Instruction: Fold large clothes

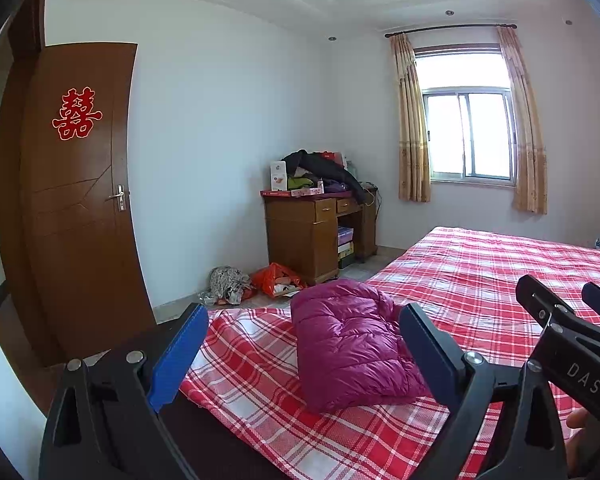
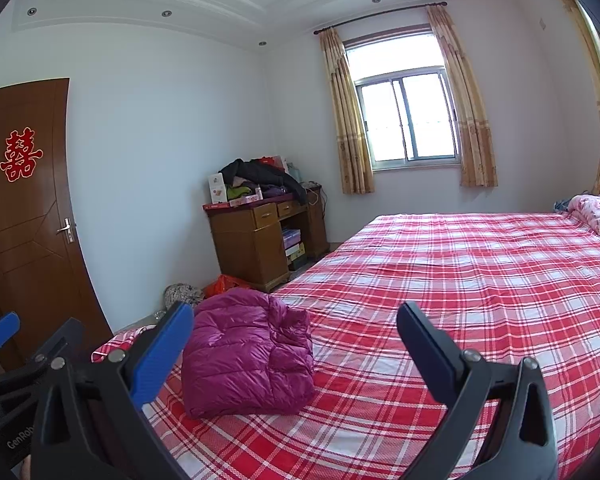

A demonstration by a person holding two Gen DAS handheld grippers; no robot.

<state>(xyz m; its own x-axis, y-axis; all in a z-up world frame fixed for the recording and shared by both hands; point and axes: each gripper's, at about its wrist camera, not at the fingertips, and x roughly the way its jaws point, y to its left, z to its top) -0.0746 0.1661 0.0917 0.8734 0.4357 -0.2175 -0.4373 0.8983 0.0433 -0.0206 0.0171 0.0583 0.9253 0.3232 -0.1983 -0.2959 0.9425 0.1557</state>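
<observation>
Claws (image 1: 304,344) (image 2: 296,344) spread, jacket (image 1: 352,344) folded, plaid bed (image 2: 460,280)

One folded magenta quilted down jacket (image 2: 246,350) lies at the near left of one bed under a red-and-white plaid sheet (image 2: 480,280), with two black grippers with blue finger pads, the left (image 1: 304,354) and the right (image 2: 296,354), held nearest of all. Far off stand one brown wooden desk (image 2: 256,240), one brown wooden door (image 1: 76,200) bearing one red paper character, and one window (image 2: 408,116) between two beige curtains. One pink bundle of bedding (image 2: 598,214) sits far right, and one orange plastic bag (image 1: 276,278) lies on the floor by the desk.
</observation>
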